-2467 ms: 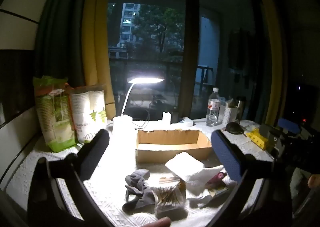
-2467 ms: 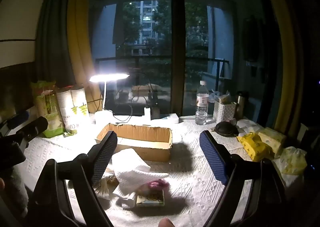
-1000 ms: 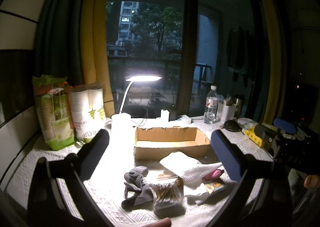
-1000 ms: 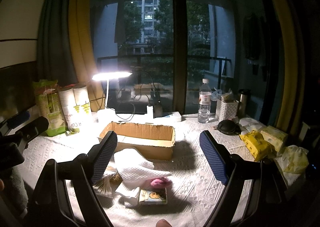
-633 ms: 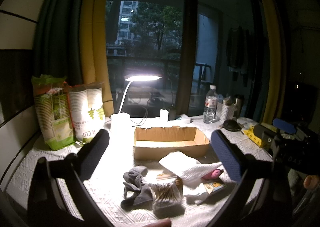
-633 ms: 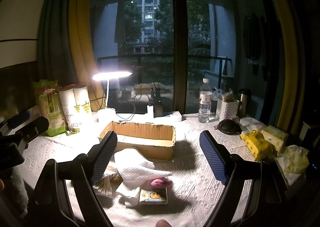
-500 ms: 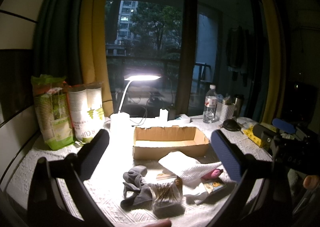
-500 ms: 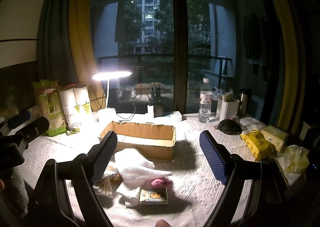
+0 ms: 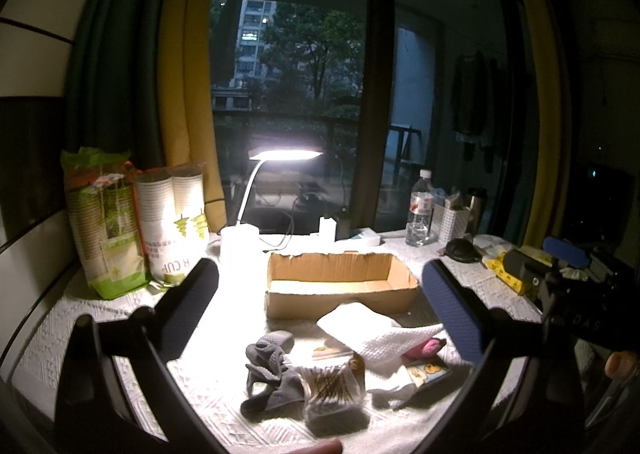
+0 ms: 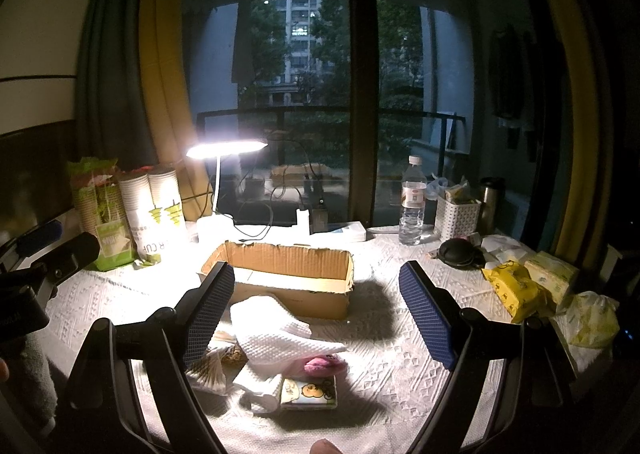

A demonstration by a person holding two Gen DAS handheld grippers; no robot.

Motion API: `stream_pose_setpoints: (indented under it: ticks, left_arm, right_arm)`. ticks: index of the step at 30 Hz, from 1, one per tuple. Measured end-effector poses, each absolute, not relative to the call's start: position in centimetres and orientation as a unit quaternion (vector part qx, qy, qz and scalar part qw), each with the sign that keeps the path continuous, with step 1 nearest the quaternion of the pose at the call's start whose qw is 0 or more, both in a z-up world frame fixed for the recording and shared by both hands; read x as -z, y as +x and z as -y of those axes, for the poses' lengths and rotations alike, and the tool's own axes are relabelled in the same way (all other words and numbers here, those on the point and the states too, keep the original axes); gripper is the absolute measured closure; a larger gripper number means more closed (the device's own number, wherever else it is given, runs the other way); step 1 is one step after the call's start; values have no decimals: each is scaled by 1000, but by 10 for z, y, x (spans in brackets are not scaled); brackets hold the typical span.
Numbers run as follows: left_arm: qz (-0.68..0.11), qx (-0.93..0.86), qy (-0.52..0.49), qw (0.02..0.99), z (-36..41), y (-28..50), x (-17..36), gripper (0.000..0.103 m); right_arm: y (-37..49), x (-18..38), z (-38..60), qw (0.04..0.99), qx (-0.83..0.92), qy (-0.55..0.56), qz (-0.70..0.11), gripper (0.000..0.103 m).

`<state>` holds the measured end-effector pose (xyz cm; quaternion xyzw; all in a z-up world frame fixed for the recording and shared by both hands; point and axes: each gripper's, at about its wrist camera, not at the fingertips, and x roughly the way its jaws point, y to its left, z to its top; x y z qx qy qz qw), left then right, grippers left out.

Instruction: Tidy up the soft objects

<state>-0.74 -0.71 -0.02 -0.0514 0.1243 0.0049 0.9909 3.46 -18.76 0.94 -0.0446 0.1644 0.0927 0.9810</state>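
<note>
A heap lies on the white tablecloth in front of an open cardboard box (image 9: 340, 286) (image 10: 280, 274), which looks empty. It holds a grey sock (image 9: 268, 370), a white towel (image 9: 368, 330) (image 10: 272, 330), a pink soft item (image 9: 426, 346) (image 10: 320, 366), a duck-print tissue pack (image 9: 424, 370) (image 10: 310, 394) and a bag of cotton swabs (image 9: 332, 386) (image 10: 208, 370). My left gripper (image 9: 318, 274) hovers open above and before the heap, holding nothing. My right gripper (image 10: 316, 274) is likewise open and empty, right of the left one.
A lit desk lamp (image 9: 284, 155) stands behind the box. Packs of paper cups (image 9: 172, 225) stand at the back left. At the back right are a water bottle (image 10: 412, 205), a white basket (image 10: 456, 217) and a black pouch (image 10: 456, 252), with yellow packs (image 10: 516, 290) nearer.
Both views have drifted only slightly. Nothing on the table has moved, and both grippers stay open and empty.
</note>
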Motion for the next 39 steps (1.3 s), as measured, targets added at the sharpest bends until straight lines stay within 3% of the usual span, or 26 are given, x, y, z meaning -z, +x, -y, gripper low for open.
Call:
stream_pose_setpoints:
  ticks: [21,39]
  left_arm:
    - [-133,-6,-55,990,4,-2,6,1]
    - [-212,-20,-68,975,-13,39,52,1]
  right_arm:
    - [35,1,179,980,-93,-46,-170,16]
    - [86,43,173,959,-106,-61,-257,16]
